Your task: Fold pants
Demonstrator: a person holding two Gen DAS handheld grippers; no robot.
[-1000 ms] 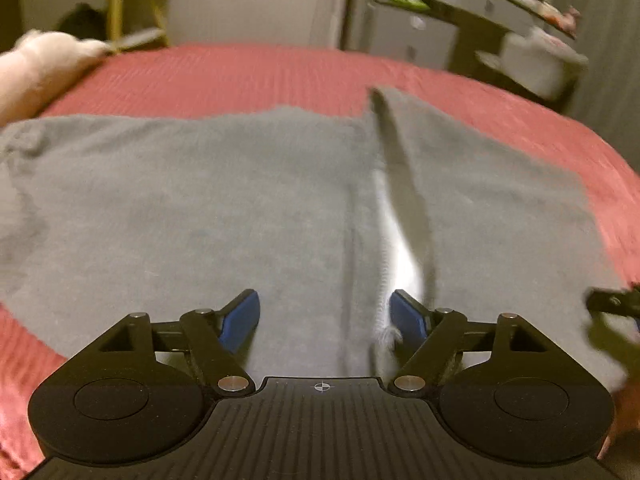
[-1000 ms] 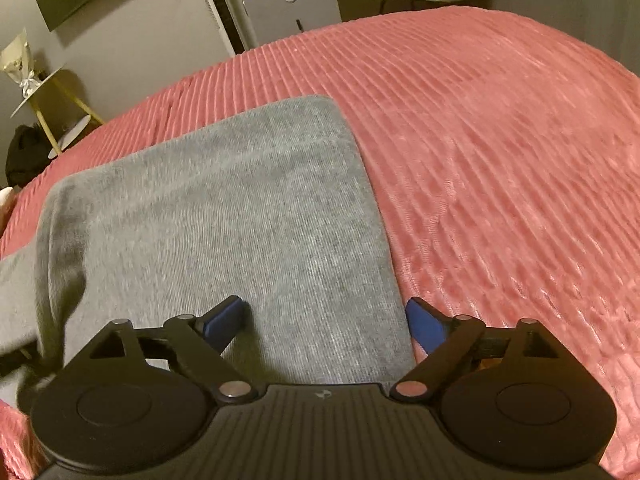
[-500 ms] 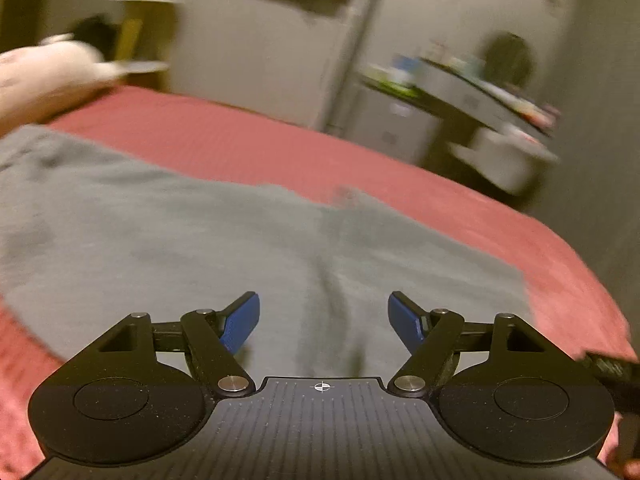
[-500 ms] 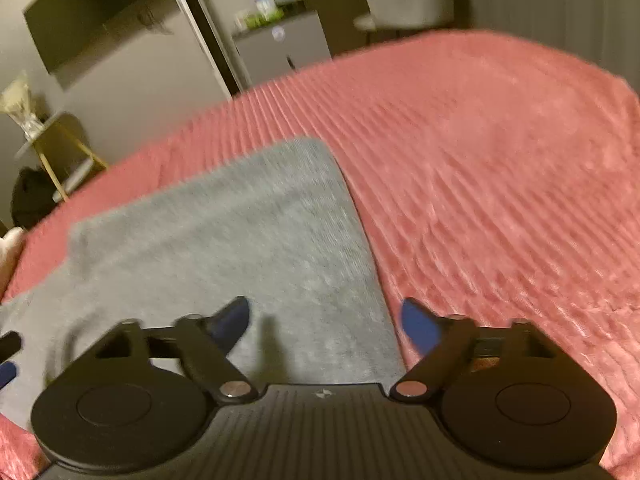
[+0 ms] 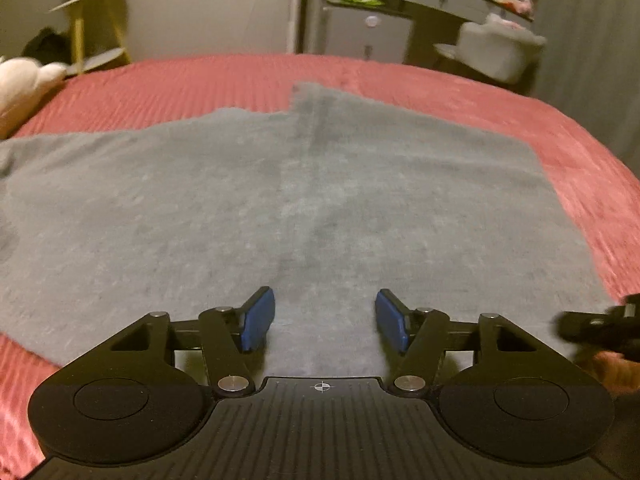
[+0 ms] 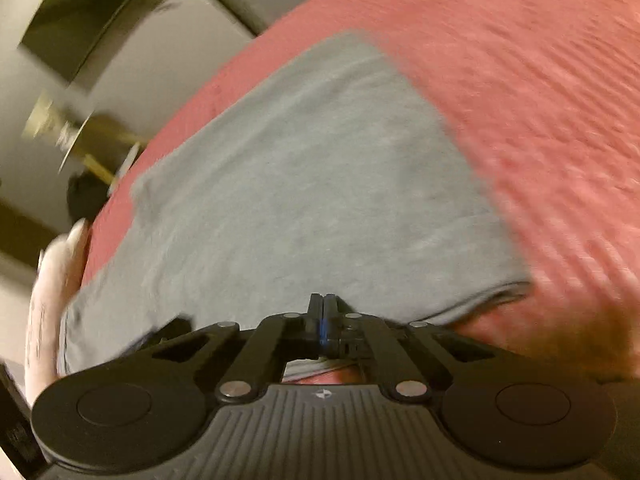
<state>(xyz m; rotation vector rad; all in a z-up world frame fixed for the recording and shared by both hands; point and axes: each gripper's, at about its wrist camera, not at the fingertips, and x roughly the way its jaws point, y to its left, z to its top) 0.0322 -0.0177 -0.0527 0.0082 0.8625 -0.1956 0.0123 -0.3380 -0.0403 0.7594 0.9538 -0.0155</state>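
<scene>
Grey pants [image 5: 320, 200] lie flat on a red bedspread [image 5: 200, 84], folded lengthwise with a seam running up the middle. My left gripper [image 5: 324, 320] is open and empty, its blue pads hovering over the near edge of the pants. My right gripper [image 6: 324, 320] is shut at the near edge of the pants [image 6: 312, 184]; whether fabric is pinched between the pads is not clear. The right view is tilted and blurred. The right gripper also shows as a dark blur at the right edge of the left wrist view [image 5: 600, 328].
A white plush toy [image 5: 24, 84] lies at the bed's left edge. Behind the bed stand a yellow side table [image 5: 92, 28], a grey cabinet [image 5: 368, 28] and a white chair [image 5: 500, 48]. Red bedspread [image 6: 540, 80] extends right of the pants.
The right gripper went from open to shut at the near edge of the pants and rolled to a tilt. The left gripper stayed open and shifted its aim over the pants.
</scene>
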